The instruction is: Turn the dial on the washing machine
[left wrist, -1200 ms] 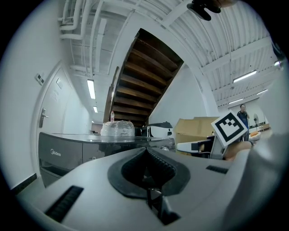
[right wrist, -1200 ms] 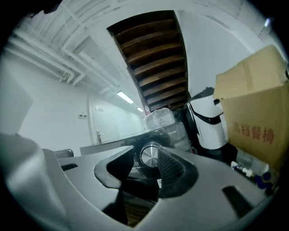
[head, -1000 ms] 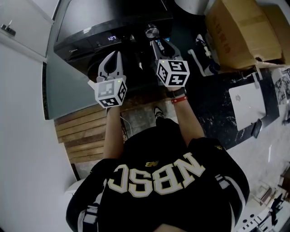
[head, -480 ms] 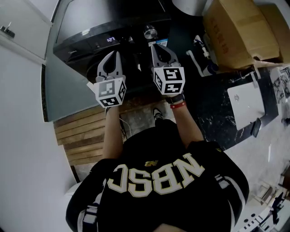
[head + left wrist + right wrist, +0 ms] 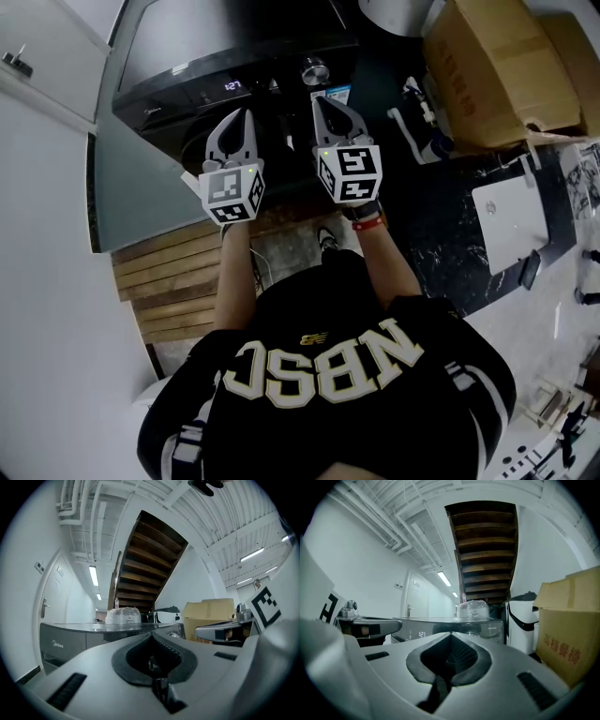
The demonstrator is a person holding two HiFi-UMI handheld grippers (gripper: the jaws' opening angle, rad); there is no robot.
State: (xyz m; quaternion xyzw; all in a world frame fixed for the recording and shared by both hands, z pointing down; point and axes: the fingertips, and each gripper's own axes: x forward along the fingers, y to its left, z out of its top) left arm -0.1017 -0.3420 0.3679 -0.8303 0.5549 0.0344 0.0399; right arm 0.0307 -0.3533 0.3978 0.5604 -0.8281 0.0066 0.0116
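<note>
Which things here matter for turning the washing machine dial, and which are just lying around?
For the job: washing machine, dial, right tongs (shut, empty).
Lying about: cardboard box, wooden slats.

- The washing machine ran past the head view's top edge; the left tool and right tool hid part of its front.
- The dial was too small to tell its setting.
- The display perhaps showed digits, too small to read.
</note>
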